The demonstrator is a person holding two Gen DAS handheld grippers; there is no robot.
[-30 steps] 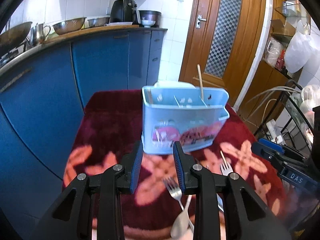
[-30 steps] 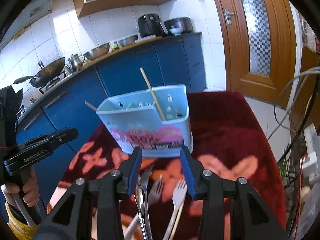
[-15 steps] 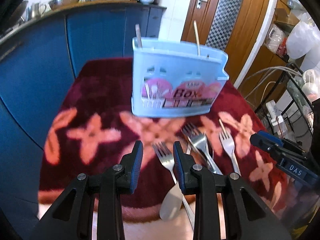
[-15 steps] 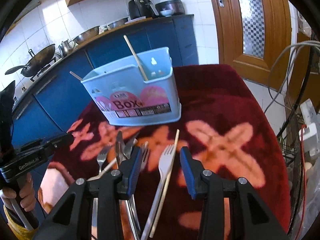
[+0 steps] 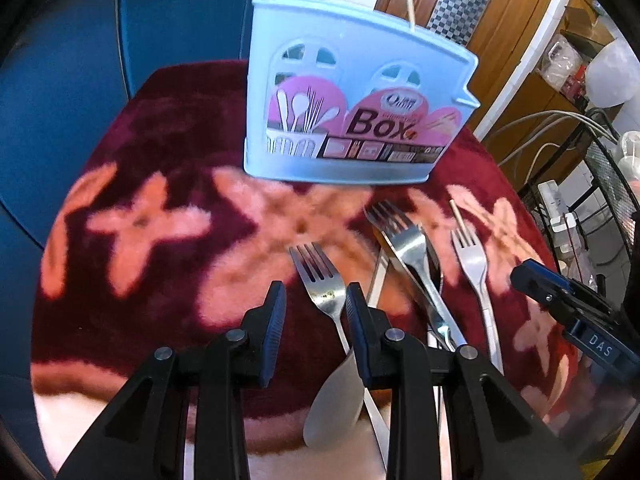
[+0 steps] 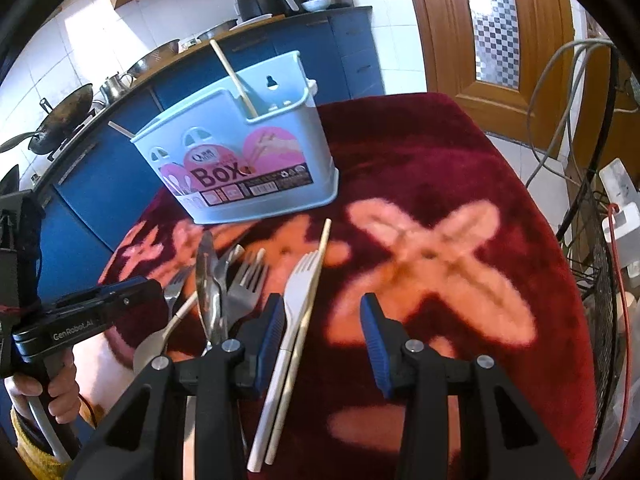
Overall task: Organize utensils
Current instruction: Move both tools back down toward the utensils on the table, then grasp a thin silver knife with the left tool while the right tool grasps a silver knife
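A light-blue utensil box (image 5: 360,112) (image 6: 248,160) stands on the dark red floral cloth (image 5: 160,184), with chopsticks (image 6: 236,76) sticking out of it. In front of it lie loose utensils: a steel fork (image 5: 320,276), a pile of forks and a knife (image 5: 408,240), a white fork (image 5: 472,256) (image 6: 298,292), a chopstick (image 6: 316,280) and a spoon (image 5: 336,400). My left gripper (image 5: 314,296) is open, low over the steel fork, whose neck runs between the fingers. My right gripper (image 6: 322,308) is open over the white fork and chopstick, which lie by its left finger.
Blue kitchen cabinets (image 5: 60,80) stand behind and to the left. A wooden door (image 6: 492,20) is at the back. A wire rack with cables (image 6: 592,240) is close on the right. The cloth's near edge (image 5: 120,384) lies just under the left gripper. A hand (image 6: 44,384) holds the left gripper.
Both grippers have sunk toward the cloth and tipped further down. The box has slid up in both views and the loose utensils now lie at the fingertips. The jaws kept their width.
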